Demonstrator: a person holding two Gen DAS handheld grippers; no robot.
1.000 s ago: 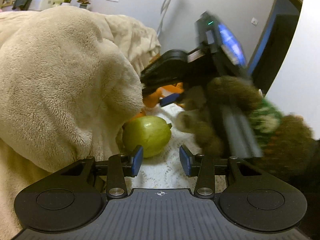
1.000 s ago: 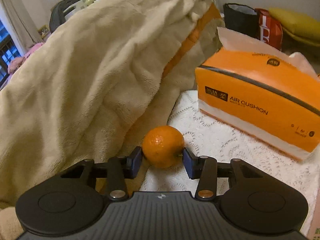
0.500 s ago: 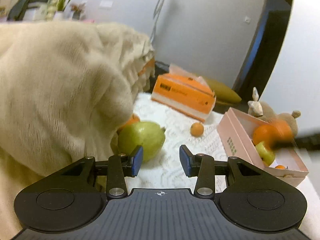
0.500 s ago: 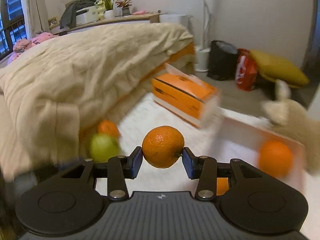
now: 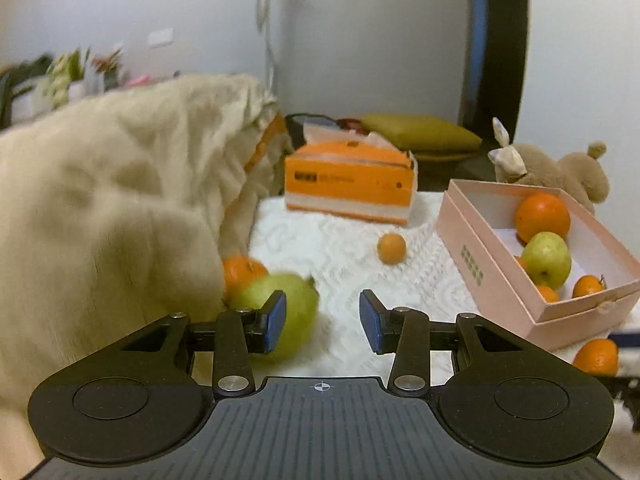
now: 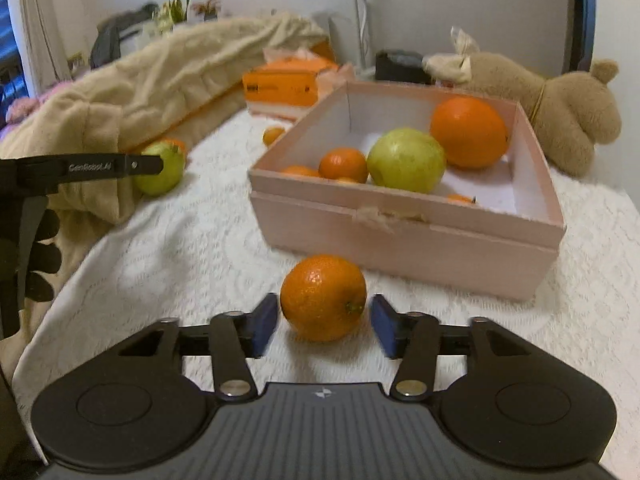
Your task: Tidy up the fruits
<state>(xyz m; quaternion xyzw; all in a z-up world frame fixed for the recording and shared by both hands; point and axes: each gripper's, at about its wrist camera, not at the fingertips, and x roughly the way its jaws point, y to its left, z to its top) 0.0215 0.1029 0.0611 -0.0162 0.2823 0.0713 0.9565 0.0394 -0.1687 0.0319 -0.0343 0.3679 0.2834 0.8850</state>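
Orange (image 6: 323, 297) between just-opened right gripper (image 6: 324, 325) pads, unpressed — pink box (image 6: 400, 236) wall ahead; left gripper (image 5: 322, 322) parted, empty.

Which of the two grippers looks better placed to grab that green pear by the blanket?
Left. The left gripper is open with the green pear just ahead at its left finger. The right gripper, jaws just opened, has an orange between them.

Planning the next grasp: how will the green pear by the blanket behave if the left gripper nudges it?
The green pear lies on its side, rounded, so it probably rolls in a curve. The lace cloth may slow it. Its smooth skin could slip between pads.
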